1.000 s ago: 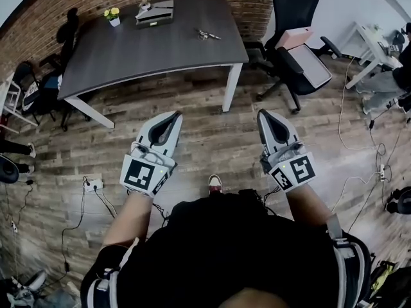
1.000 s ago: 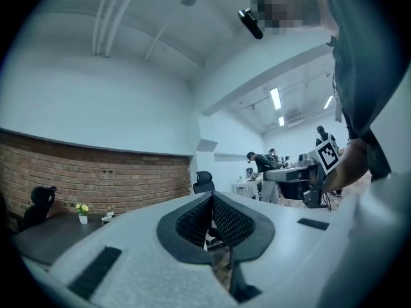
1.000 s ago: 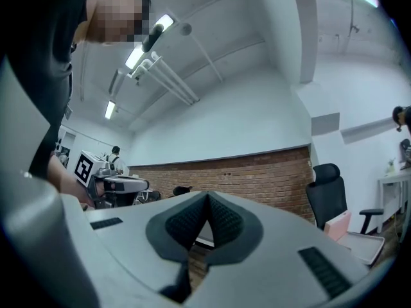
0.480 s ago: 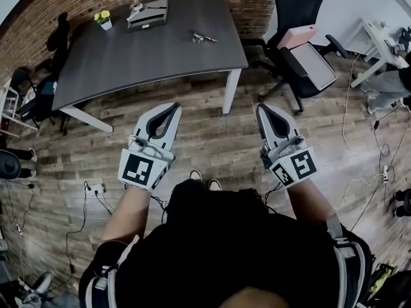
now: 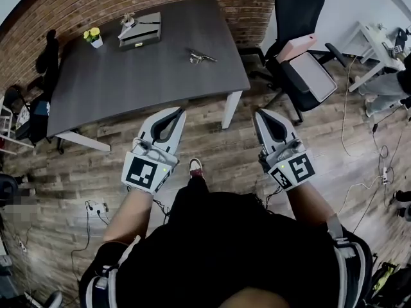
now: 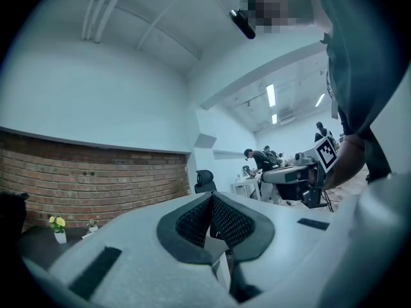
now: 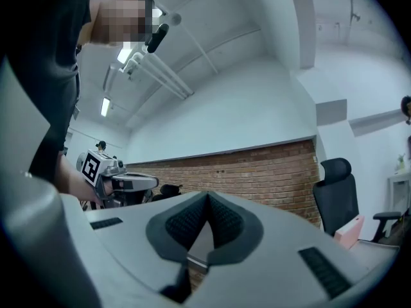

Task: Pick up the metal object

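desk [image 5: 115, 82]: dark matte rectangular top, white legs
chair [image 5: 302, 18]: black, padded, off desk's right edge
left gripper [image 5: 179, 111]: grey plastic, jaws together, empty
right gripper [image 5: 259, 113]: same, tips meeting, empty
metal object [image 5: 200, 57]: small, shiny, desk's right half

Open tabletop [image 5: 128, 76] lies btw. near edge & metal object [image 5: 201, 57]. Office chair [image 5: 308, 76] stands close at table's right corner.
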Demonstrator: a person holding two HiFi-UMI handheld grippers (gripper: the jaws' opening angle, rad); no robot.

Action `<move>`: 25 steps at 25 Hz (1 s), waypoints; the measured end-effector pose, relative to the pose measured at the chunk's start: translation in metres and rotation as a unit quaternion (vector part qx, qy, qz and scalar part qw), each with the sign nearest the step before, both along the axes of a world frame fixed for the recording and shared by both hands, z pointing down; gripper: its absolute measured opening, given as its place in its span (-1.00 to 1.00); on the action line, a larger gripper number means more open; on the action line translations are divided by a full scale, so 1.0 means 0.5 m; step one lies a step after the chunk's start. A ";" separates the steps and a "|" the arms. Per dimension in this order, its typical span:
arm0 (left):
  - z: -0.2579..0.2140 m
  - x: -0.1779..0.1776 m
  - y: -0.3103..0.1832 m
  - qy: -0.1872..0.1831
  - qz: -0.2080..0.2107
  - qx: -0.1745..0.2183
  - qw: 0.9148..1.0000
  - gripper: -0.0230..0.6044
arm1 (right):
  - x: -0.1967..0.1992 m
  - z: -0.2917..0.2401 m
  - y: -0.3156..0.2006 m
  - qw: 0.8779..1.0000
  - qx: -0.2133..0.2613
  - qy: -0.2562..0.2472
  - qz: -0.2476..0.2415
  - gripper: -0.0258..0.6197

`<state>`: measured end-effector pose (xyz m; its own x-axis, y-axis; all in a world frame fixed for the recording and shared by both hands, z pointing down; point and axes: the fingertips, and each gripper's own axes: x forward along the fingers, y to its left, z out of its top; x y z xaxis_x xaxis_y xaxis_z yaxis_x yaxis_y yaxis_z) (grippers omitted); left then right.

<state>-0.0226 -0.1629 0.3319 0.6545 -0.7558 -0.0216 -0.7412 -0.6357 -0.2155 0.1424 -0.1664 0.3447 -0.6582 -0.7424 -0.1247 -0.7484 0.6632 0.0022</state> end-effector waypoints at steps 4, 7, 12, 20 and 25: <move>0.007 -0.027 -0.090 -0.009 0.021 -0.004 1.000 -0.90 | -0.036 0.003 -0.091 1.000 -0.006 -0.001 0.013 -0.93; 0.002 -0.056 -0.159 -0.003 0.029 -0.003 1.000 -0.90 | -0.071 0.000 -0.157 1.000 -0.003 -0.002 0.021 -0.93; -0.001 -0.088 -0.257 0.011 0.051 -0.003 0.999 -0.90 | -0.134 -0.022 -0.262 0.999 0.020 0.004 0.028 -0.93; -0.005 -0.137 -0.364 0.029 0.060 -0.005 0.998 -0.90 | -0.189 -0.028 -0.363 0.999 0.022 0.019 0.031 -0.93; -0.003 -0.149 -0.406 0.030 0.047 -0.007 0.998 -0.90 | -0.198 -0.030 -0.395 0.999 0.024 0.023 0.023 -0.93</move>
